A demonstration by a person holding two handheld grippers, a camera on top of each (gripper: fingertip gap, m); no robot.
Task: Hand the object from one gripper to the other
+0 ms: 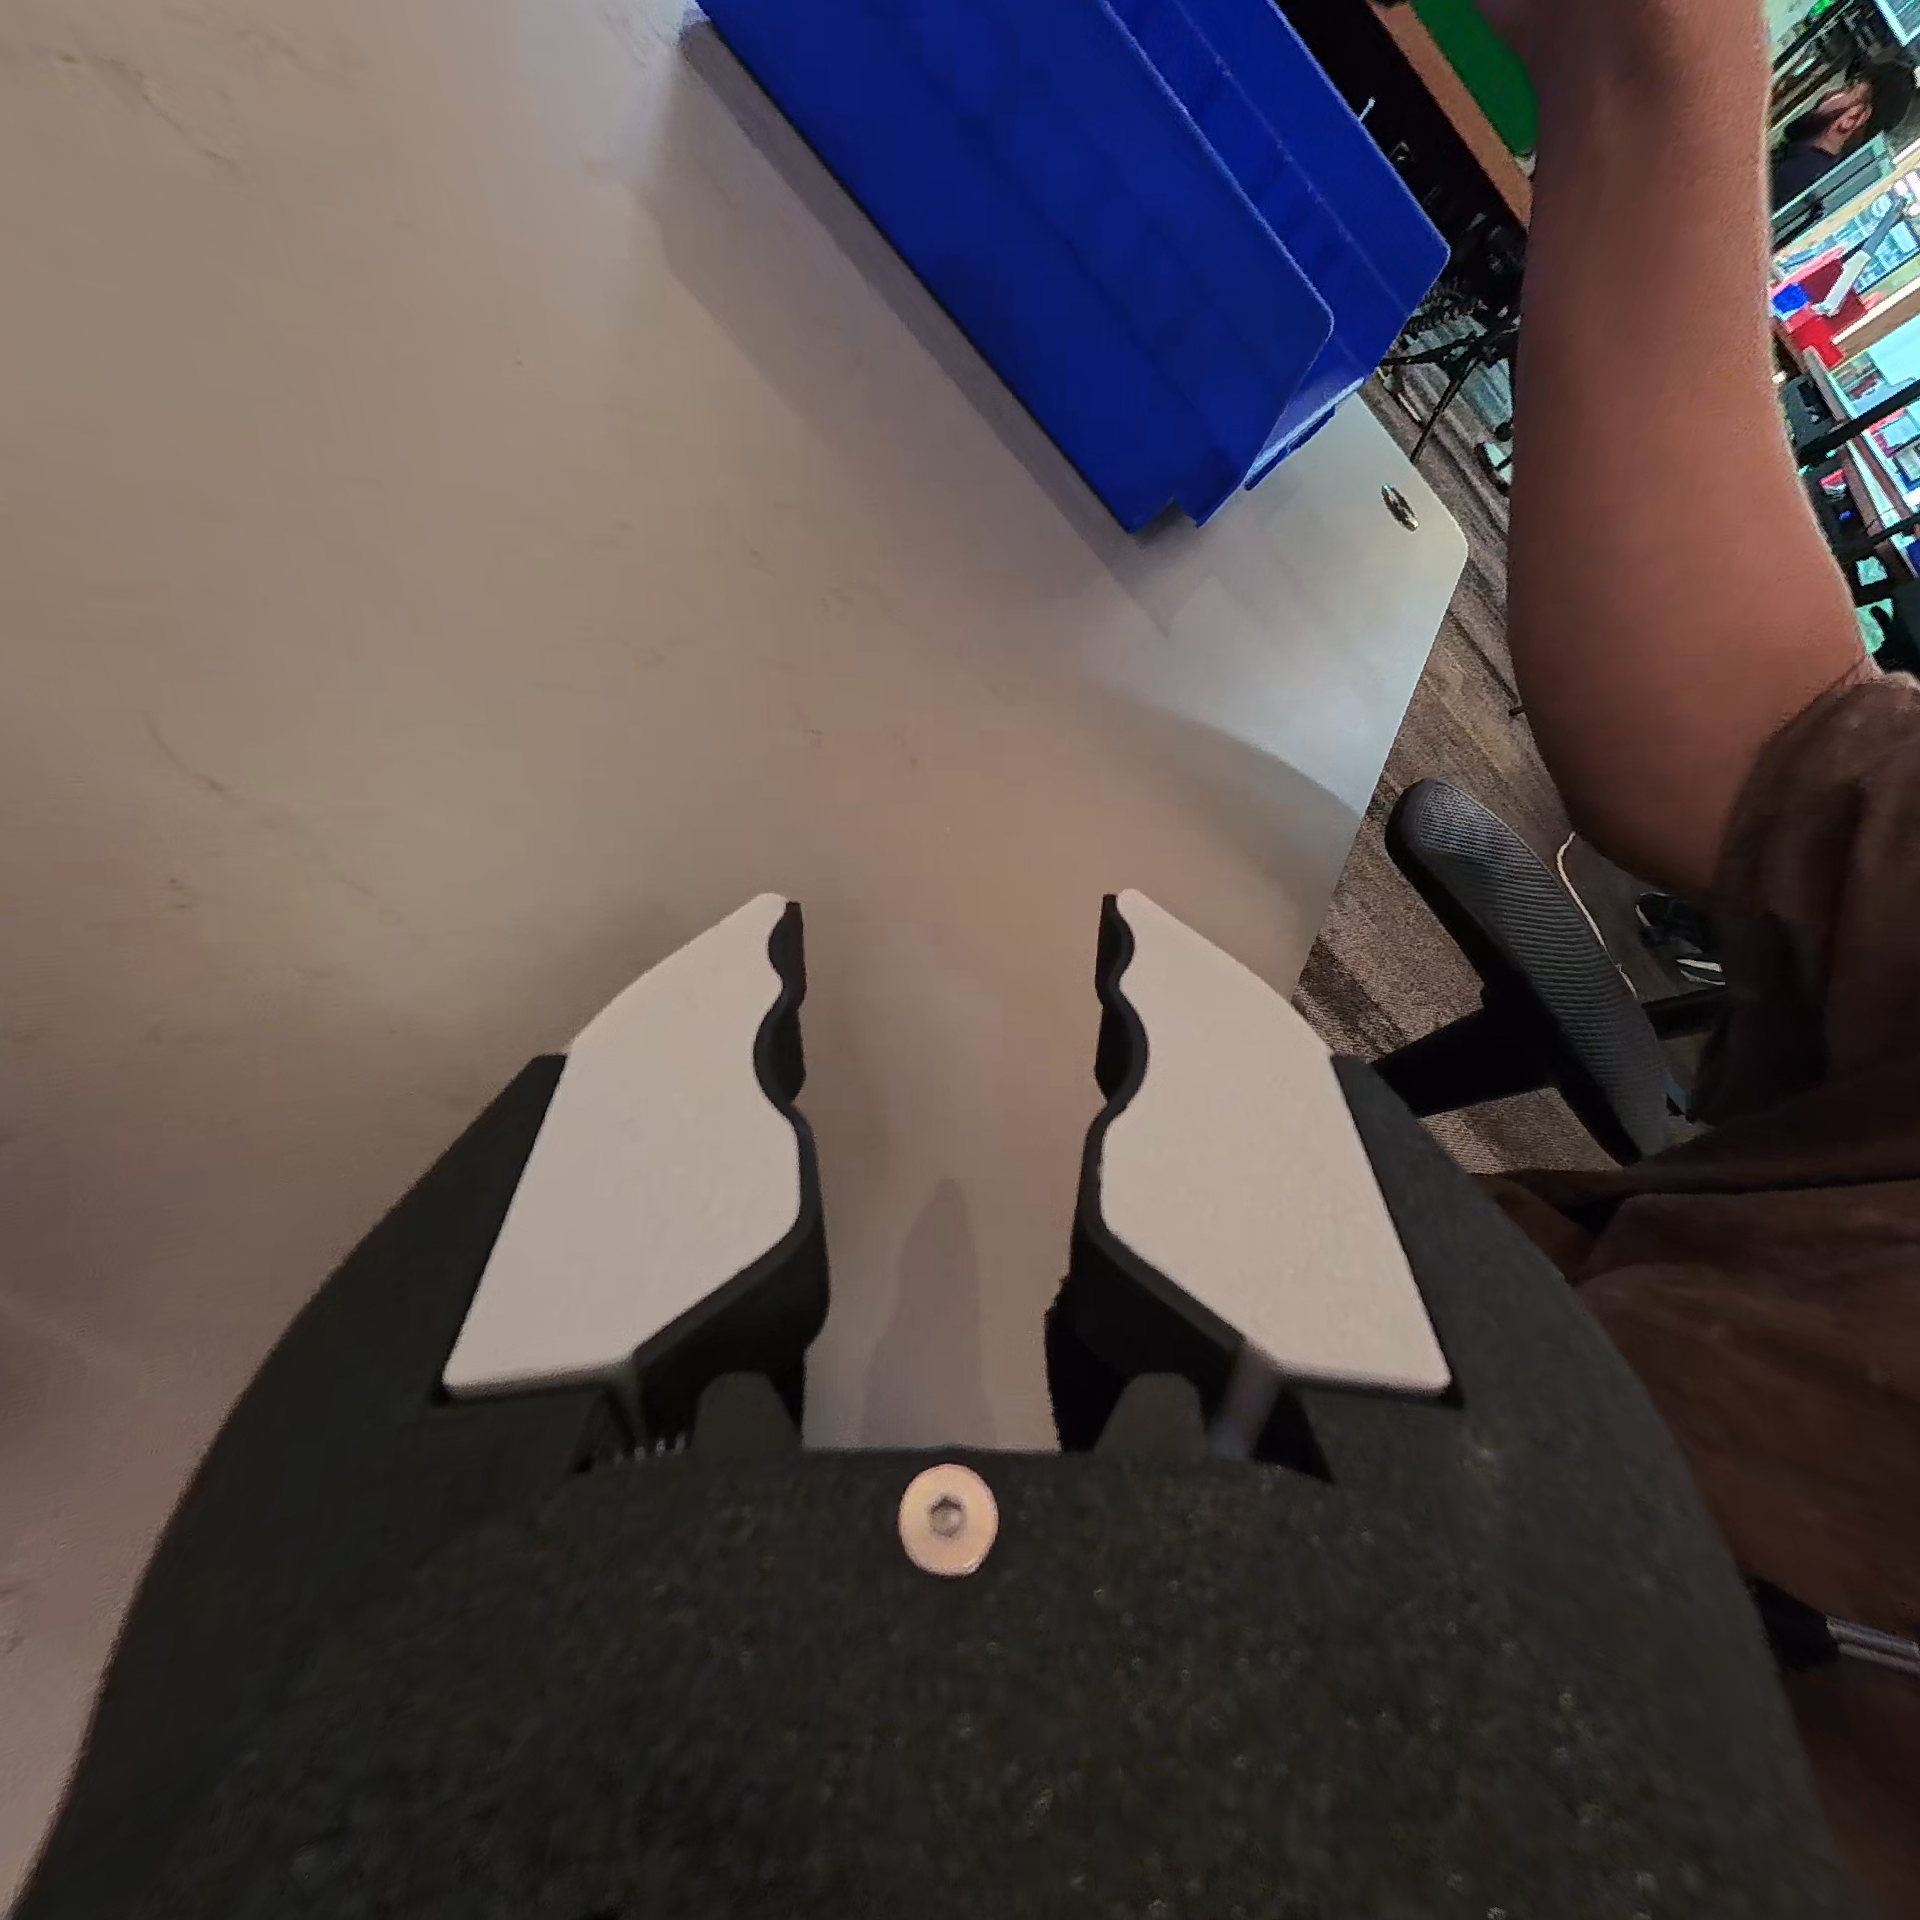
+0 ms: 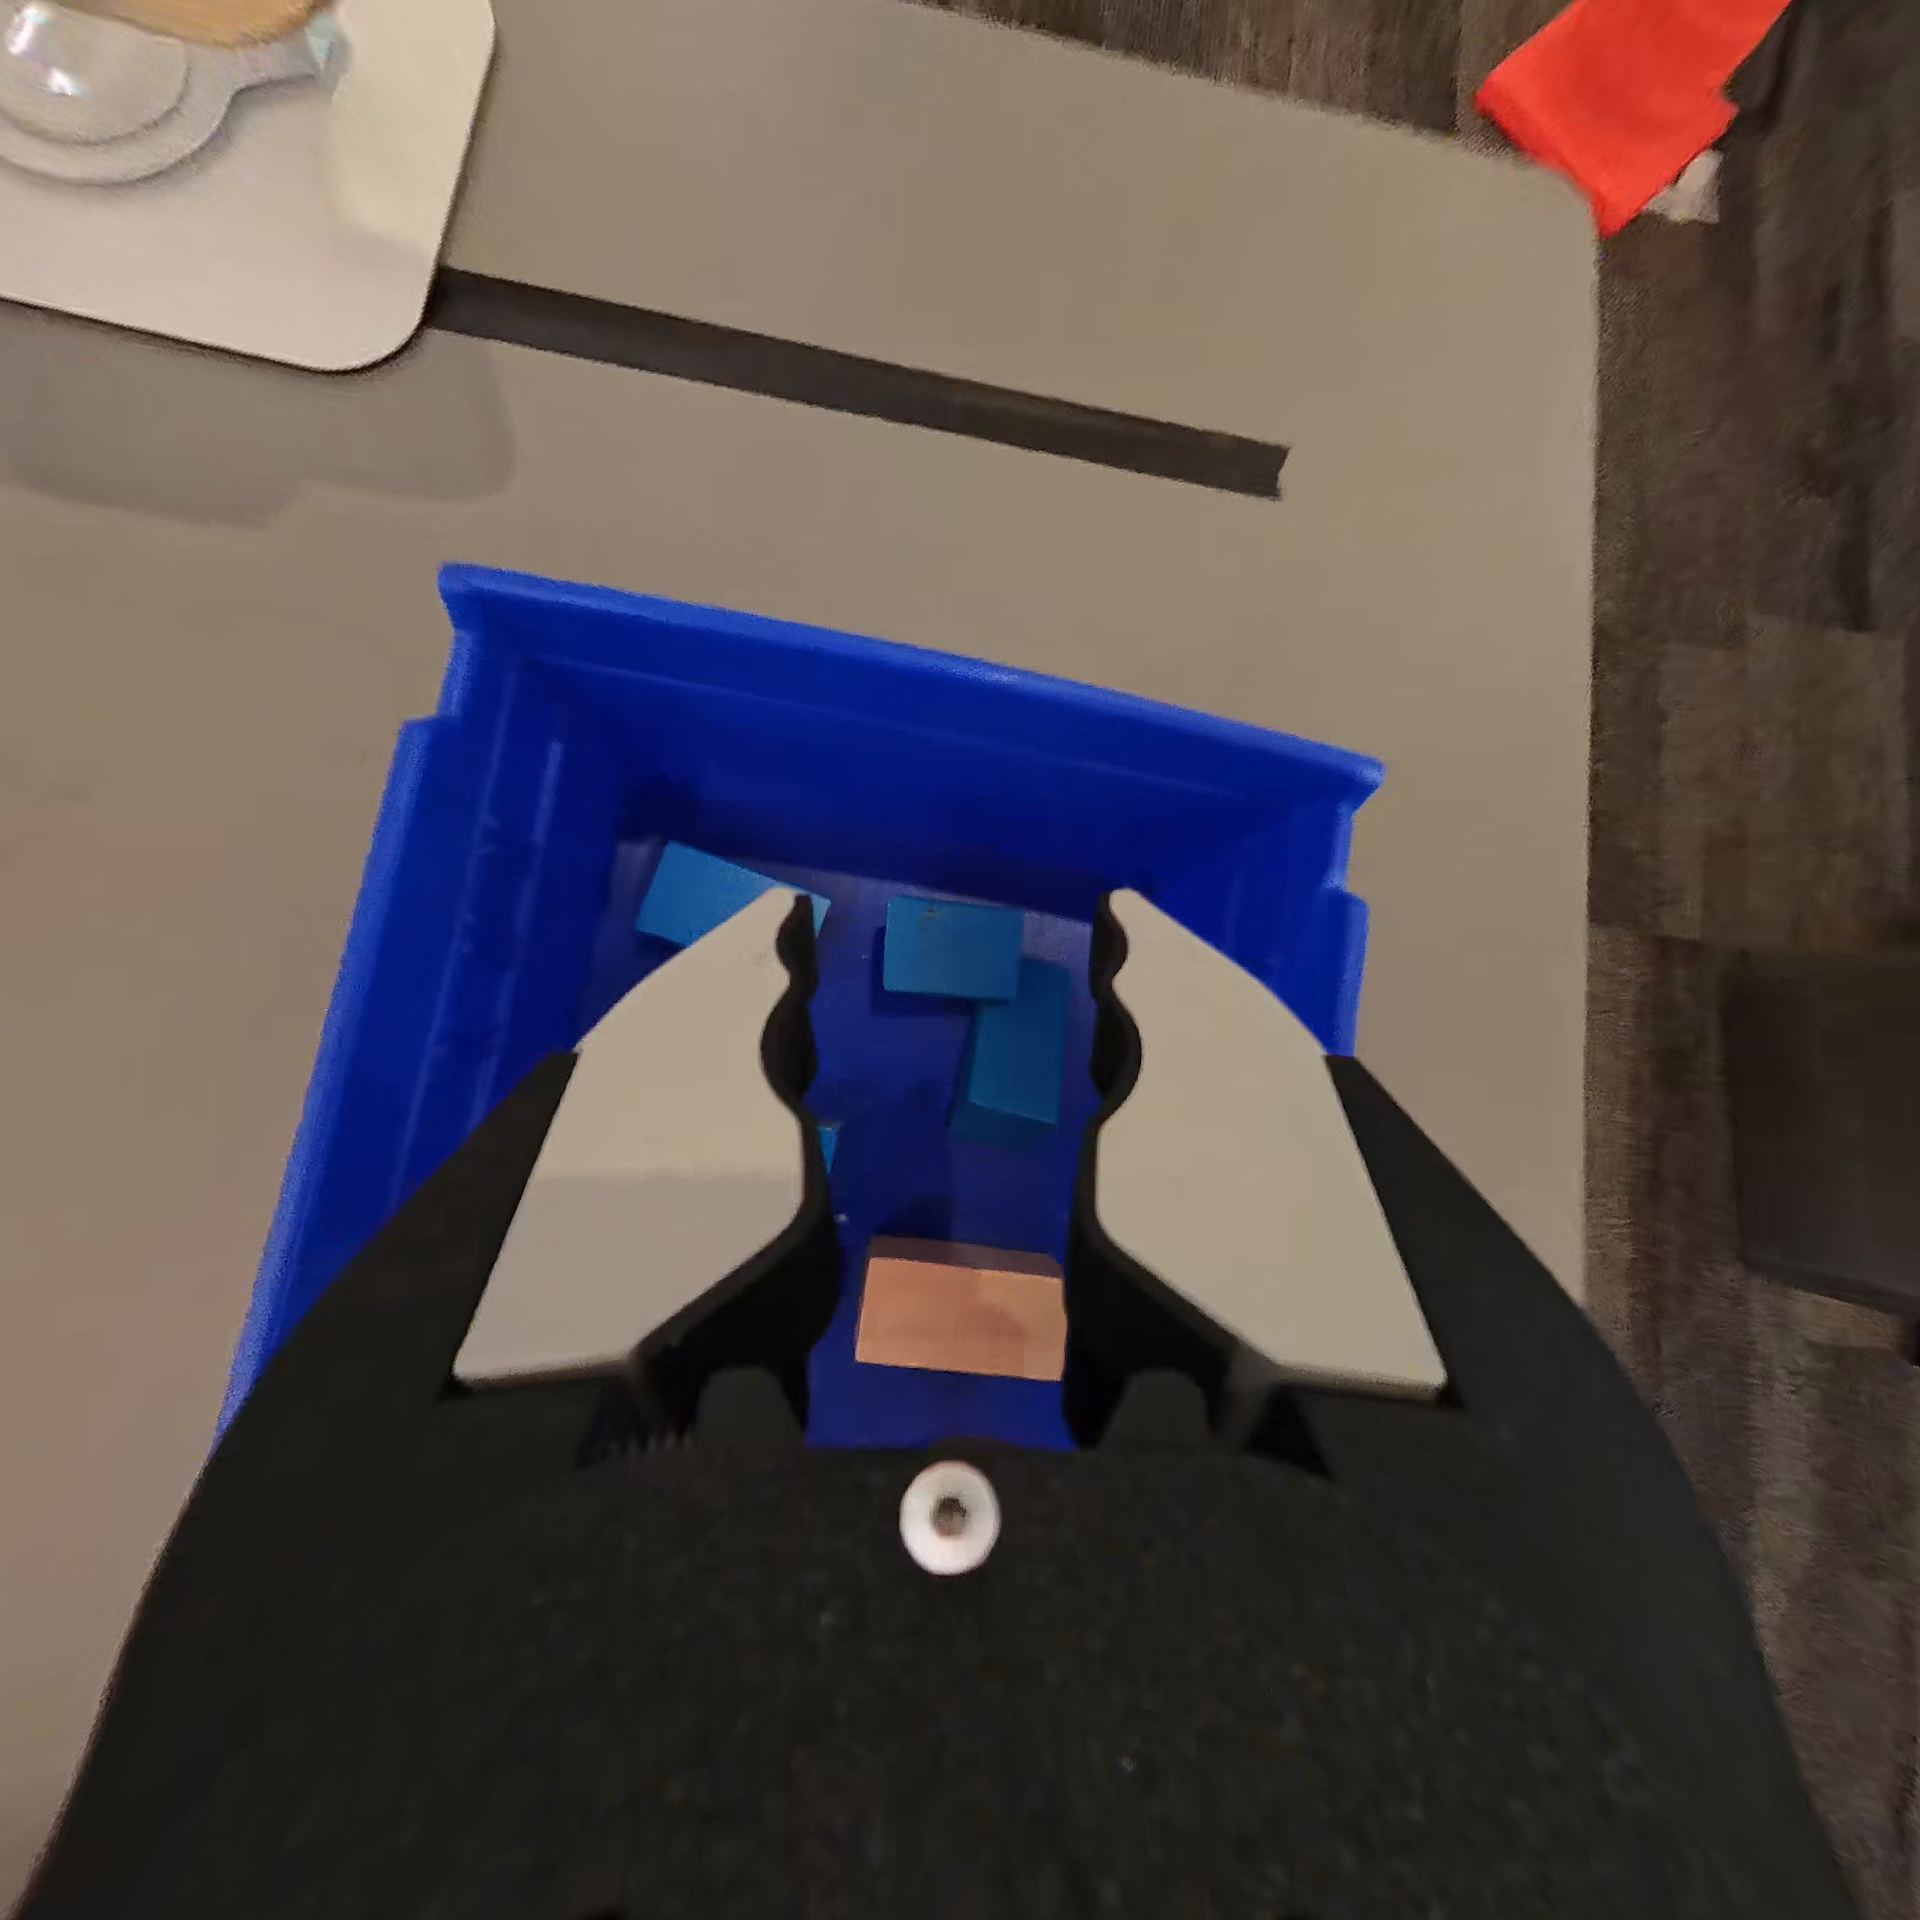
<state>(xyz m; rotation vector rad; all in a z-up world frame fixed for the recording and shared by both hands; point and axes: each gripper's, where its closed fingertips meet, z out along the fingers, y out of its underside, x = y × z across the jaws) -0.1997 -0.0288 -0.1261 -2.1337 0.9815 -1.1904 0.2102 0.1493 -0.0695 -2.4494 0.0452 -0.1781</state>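
Currently right gripper (image 2: pixel 951 914) spread wide, empty, poised over the open blue plastic bin (image 2: pixel 904 707) — tan wooden block (image 2: pixel 961 1320) lies nearest, between the finger roots, long axis across the gap; blue wooden blocks (image 2: pixel 951 951) beyond. Left gripper (image 1: pixel 951 914) also wide, empty, over bare tabletop (image 1: pixel 416 520), farther from the blocks.

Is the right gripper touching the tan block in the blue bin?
Apart. In the right wrist view the tan block lies in the bin between the open gripper fingers, untouched.
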